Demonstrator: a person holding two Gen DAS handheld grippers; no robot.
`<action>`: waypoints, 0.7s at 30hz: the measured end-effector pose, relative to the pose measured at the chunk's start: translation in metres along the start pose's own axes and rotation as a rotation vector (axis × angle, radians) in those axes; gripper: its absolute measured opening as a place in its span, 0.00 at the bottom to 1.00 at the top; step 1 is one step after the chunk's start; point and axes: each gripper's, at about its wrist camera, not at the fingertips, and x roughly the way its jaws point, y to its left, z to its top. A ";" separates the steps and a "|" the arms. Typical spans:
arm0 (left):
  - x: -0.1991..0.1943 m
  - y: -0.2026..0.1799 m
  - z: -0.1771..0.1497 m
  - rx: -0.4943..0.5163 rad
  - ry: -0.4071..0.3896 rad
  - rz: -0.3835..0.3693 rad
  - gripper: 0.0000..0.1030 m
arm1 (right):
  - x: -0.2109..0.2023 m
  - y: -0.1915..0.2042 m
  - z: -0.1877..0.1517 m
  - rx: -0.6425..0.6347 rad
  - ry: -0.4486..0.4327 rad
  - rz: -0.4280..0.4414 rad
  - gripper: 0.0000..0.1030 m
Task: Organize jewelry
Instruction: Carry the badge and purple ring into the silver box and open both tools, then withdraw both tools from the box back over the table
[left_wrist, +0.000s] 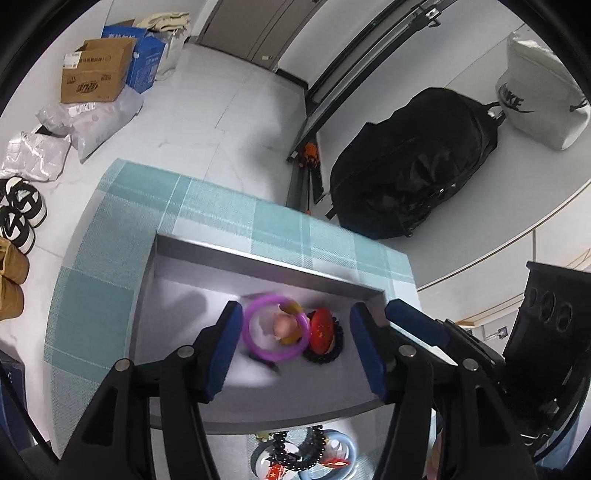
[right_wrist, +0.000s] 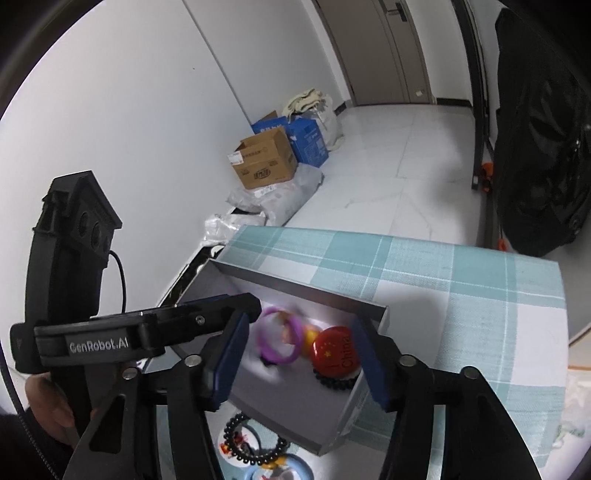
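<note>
Left gripper (left_wrist: 295, 347) and right gripper (right_wrist: 299, 365) both hanging over grey open-top rectangular box (left_wrist: 258, 254), jaws apart, nothing between pads. Blurred purple plastic bangle (left_wrist: 275, 330) and glossy red round badge (left_wrist: 322, 330) sitting inside box. Black beaded bracelet (left_wrist: 295, 448) outside on checked teal tablecloth (left_wrist: 229, 210), likely next.

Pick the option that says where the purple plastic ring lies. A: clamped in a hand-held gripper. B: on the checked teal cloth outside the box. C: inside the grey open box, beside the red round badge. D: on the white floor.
C: the purple plastic ring lies on the floor of the grey open box, next to the red round badge, with nothing gripping it.
</note>
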 end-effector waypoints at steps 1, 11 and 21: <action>-0.002 -0.001 0.000 0.006 -0.009 0.000 0.60 | -0.003 0.000 -0.001 -0.003 -0.006 -0.003 0.59; -0.023 -0.009 -0.008 0.027 -0.096 -0.001 0.63 | -0.030 0.005 -0.008 -0.007 -0.065 -0.038 0.64; -0.043 -0.034 -0.036 0.169 -0.183 0.130 0.64 | -0.058 0.012 -0.021 -0.020 -0.117 -0.053 0.75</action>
